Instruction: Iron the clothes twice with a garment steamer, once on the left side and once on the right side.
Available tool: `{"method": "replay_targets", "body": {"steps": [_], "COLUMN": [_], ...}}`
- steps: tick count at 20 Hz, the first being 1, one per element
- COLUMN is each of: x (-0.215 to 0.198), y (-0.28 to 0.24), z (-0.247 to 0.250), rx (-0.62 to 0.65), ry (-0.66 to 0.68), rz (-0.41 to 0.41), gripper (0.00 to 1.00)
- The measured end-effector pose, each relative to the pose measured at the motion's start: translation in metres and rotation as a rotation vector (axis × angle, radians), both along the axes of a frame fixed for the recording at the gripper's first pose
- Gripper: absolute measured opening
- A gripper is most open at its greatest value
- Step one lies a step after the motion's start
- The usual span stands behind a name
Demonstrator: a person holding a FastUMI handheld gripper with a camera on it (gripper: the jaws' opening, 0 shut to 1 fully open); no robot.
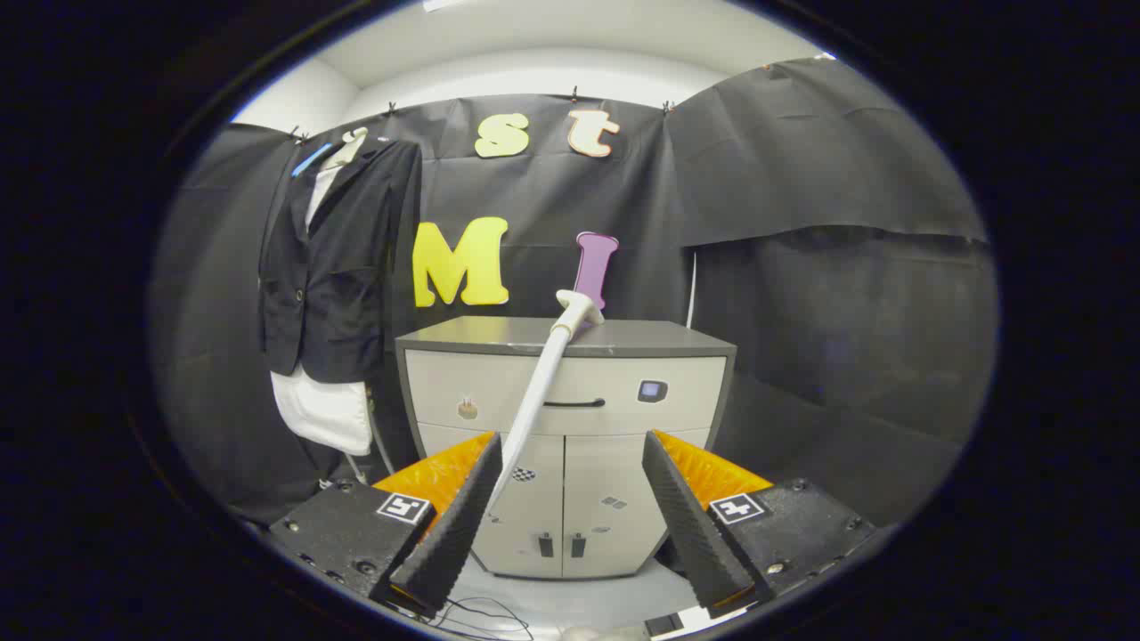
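A dark jacket (334,267) hangs on a hanger against the booth wall, left of the cabinet, over a white garment (325,409) that shows below its hem. The white garment steamer wand (543,383) leans at a slant, its head (579,307) resting on the grey top of the cabinet (641,338). Its lower end runs down close beside my left finger's inner face. My gripper (570,445) is open, well short of the cabinet front, and neither finger presses on the wand. The wand's bottom end is hidden behind the left finger.
The cabinet has a drawer with a dark handle (574,403) and two doors below. Thin cables (481,610) lie on the pale floor just under the fingers. A white cord (691,285) hangs down the wall right of the cabinet.
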State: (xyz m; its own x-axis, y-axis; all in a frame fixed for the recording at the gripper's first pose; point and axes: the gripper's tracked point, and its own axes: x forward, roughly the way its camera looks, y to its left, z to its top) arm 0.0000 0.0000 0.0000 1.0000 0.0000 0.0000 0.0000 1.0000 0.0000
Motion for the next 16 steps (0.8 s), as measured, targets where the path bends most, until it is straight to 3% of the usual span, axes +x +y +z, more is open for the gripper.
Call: {"method": "replay_targets", "body": {"steps": [16], "x": [0.0], "y": [0.028], "z": [0.021], "rx": [-0.027], "ry": [-0.02], "rz": [-0.068], "gripper": [0.99]}}
